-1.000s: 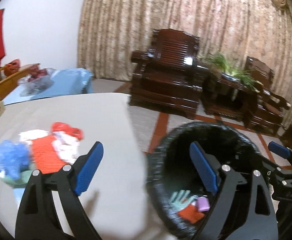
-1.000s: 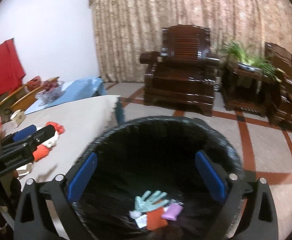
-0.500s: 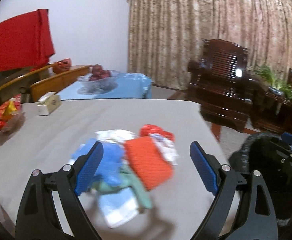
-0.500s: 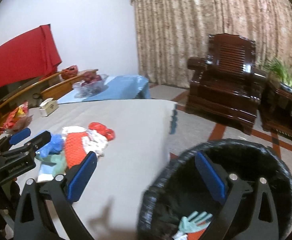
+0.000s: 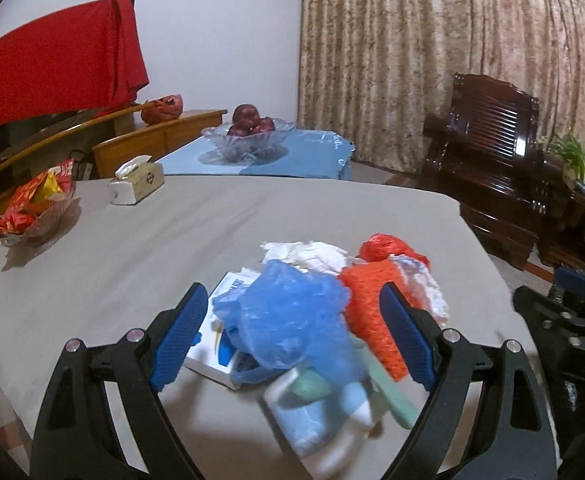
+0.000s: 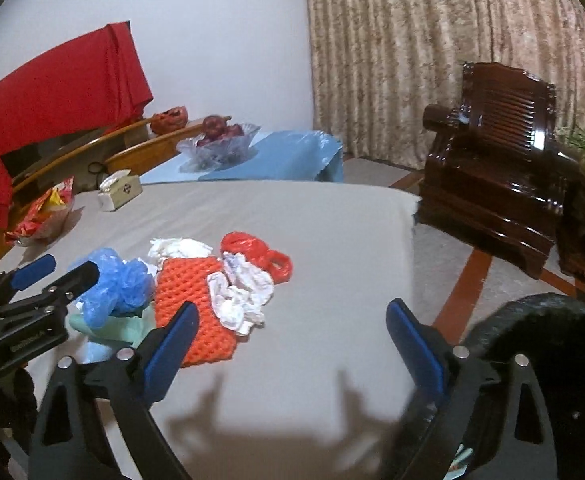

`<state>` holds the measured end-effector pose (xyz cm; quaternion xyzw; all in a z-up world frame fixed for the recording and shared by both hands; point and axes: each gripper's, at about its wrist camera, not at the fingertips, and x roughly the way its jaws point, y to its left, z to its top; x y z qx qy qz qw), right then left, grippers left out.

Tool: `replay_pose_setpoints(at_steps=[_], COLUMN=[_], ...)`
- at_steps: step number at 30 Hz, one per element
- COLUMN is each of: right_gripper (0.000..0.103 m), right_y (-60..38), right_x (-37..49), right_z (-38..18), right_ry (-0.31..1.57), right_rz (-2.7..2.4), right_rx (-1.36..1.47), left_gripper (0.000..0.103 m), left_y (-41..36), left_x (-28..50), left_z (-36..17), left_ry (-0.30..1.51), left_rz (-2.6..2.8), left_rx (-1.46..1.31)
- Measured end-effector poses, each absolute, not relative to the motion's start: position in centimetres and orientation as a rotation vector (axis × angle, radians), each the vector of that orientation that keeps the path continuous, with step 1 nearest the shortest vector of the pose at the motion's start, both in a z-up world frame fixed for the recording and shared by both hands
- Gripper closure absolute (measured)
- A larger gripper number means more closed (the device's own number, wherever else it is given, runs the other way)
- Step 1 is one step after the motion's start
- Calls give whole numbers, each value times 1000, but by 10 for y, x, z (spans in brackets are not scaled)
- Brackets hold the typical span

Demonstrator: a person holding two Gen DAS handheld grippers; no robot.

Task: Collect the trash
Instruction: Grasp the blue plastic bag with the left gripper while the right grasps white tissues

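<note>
On top of the grey cloth-covered table (image 6: 312,216) sits the trash pile: a crumpled blue plastic bag (image 5: 292,320), an orange knitted net (image 6: 192,300) just right of it, white crumpled tissues (image 6: 240,292) and a red plastic bag (image 6: 256,252) further right. Hovering around the blue bag, the left gripper (image 5: 290,334) is spread wide, gripping nothing. Right of the pile, the right gripper (image 6: 290,338) has just been closing a bit but is still released, only bare table between its jaws. Off the table's right edge is the black-lined trash bin (image 6: 552,344).

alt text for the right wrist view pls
Open right tongs hover over a grey table, empty, just beside a heap of litter: orange foam net, crumpled white tissues, blue plastic bag. Black bin at right.
</note>
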<state>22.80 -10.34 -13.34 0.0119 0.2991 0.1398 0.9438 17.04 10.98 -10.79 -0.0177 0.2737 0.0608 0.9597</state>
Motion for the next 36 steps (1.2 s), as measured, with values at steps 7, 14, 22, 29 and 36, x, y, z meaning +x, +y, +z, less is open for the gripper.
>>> replay_pose_setpoints(at_steps=[7,14,22,29,36], right_gripper=[19,28,41,43,81], right_y=[-70,-50,-70,-67,-62], right_x=[265,292,297,306,319], right_z=[-152,-168,-174,-182,-192], right_ry=[668,725,757,790,869], right_rz=[344,382,348,358,419], right_rx=[10,-20,17,5,53], left_gripper=[19,19,19,19,21], left_y=[121,127,128,125,121], left_x=[178,184,186,188,188], left_z=[-115,-123,-130,-134,-136], left_ry=[559,569,578,587,595], left_rz=[127,125,118,110,104], left_rx=[-49,-61,-72,-77,-74])
